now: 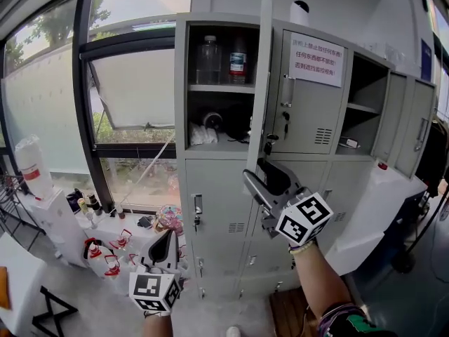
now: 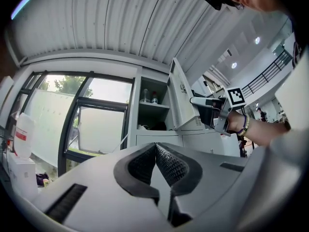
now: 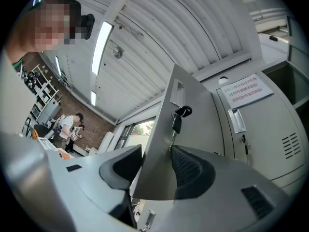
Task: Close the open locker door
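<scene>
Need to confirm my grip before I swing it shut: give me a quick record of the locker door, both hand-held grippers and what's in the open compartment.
locker door: open, upper left compartment, key hanging in its lock
right hand-held gripper: jaws astride the door's lower edge, clamped on it
left hand-held gripper: shut, empty, held low, touching nothing
compartment: bottles on the top shelf, dark items below, too dim to name
task state: door not yet closed

Upper locker shelf (image 1: pixel 221 88) with two bottles (image 1: pixel 208 60)
</scene>
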A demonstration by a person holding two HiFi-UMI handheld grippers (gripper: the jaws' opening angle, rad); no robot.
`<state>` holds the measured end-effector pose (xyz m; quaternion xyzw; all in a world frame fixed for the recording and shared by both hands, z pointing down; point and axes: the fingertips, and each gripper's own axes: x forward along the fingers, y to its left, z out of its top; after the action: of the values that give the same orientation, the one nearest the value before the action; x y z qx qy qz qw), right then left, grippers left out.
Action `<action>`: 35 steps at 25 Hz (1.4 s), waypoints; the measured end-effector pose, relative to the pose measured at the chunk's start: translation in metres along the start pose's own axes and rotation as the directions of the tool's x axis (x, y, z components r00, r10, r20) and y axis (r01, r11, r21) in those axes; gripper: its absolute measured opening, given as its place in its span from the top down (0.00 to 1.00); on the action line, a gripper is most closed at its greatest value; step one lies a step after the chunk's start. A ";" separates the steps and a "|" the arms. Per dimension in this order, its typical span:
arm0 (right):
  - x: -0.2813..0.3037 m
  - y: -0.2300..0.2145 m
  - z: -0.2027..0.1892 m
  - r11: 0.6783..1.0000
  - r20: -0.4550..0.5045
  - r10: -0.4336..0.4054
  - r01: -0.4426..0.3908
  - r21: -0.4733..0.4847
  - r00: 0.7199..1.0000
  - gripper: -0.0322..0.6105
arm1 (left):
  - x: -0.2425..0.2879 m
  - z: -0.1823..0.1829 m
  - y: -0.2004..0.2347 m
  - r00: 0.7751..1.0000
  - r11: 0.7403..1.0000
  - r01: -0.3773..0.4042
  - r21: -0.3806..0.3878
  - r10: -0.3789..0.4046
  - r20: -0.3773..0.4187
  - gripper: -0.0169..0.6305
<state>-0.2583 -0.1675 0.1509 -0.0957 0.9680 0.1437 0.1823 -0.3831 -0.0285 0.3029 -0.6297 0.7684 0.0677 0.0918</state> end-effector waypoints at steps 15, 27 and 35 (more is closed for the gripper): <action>0.054 0.016 -0.011 0.989 0.035 0.144 -0.143 -0.022 0.989 0.63 | 0.024 0.025 0.049 0.995 0.993 -0.096 0.068 0.094 0.029 0.94; 0.084 0.012 -0.028 0.979 0.048 0.204 -0.203 -0.017 0.978 0.68 | 0.038 0.021 0.070 0.990 0.989 -0.137 0.061 0.136 0.029 0.94; 0.099 0.004 -0.040 0.973 0.052 0.229 -0.229 -0.014 0.972 0.70 | 0.045 0.022 0.080 0.984 0.981 -0.176 0.075 0.175 0.030 0.94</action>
<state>-0.3628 -0.1895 0.1498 0.0196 0.9667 0.1701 0.1900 -0.4687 -0.0509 0.2703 -0.5547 0.8219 0.0530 0.1186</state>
